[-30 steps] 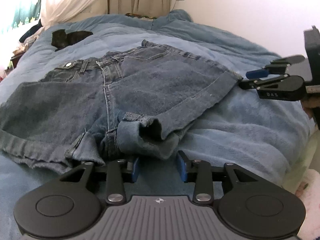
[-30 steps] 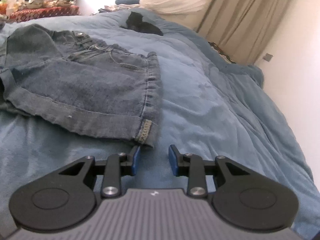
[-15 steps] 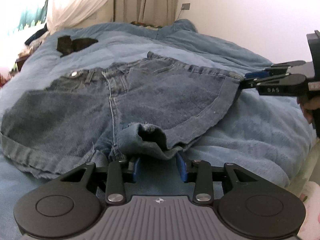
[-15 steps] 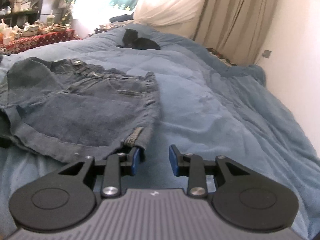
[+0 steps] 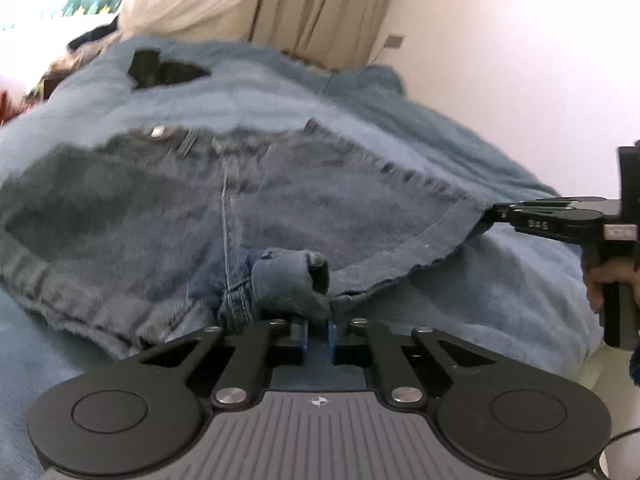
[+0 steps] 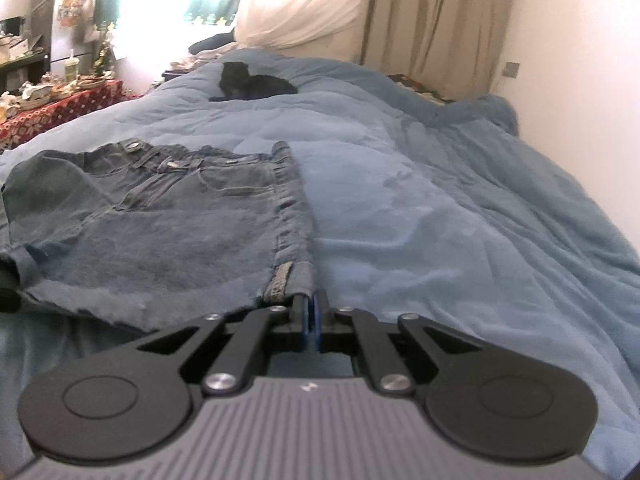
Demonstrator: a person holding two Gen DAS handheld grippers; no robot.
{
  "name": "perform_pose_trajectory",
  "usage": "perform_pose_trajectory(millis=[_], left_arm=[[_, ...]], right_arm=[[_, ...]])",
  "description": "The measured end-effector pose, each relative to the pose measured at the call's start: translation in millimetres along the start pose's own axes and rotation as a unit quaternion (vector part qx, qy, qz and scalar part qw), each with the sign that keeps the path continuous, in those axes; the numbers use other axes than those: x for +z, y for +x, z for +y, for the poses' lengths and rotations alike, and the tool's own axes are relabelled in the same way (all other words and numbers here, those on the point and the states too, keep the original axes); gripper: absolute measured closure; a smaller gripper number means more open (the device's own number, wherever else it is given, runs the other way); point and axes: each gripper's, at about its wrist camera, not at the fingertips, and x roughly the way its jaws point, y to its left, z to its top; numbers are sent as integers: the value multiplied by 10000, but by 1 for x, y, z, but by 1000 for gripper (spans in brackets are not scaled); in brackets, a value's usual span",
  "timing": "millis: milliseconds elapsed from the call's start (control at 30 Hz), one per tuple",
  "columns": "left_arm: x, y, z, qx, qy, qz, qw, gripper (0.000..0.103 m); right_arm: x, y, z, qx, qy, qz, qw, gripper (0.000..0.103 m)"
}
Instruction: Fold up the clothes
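Right wrist view: both grippers clamp denim shorts (image 6: 160, 216) on a blue blanket (image 6: 440, 208); beige curtains (image 6: 432, 12) behind.

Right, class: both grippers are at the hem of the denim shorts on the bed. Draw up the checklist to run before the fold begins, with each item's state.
1. Left gripper closed on the crotch hem of the denim shorts: ok.
2. Right gripper closed on the outer hem corner: ok.
3. Both fabric layers caught in each grip: cannot tell.
4. Shorts lying flat: not ok, the inner cuff is bunched.
5. Blue blanket bare beside the shorts: ok.
6. Black cat away from the shorts: ok.
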Motion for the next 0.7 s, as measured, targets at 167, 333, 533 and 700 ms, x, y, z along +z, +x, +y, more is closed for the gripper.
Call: perform_pose_trajectory(millis=[167, 333, 533, 700], left_arm=[[0, -20, 2, -263, 203, 9, 9994, 96], [-11, -25, -1, -449, 429, 211, 9978, 96], [-27, 4, 1, -417, 605, 859, 9936, 93], [-23, -18, 2, -665, 838, 790, 9911, 91]], right_arm=[[-5, -32, -15, -53, 284, -64, 9996, 102], [-25, -50, -19, -128, 446, 103, 9989, 102], [-53, -37, -12, -179, 444, 521, 9975, 98], [-57, -57, 1, -193, 345, 546, 9977, 94]])
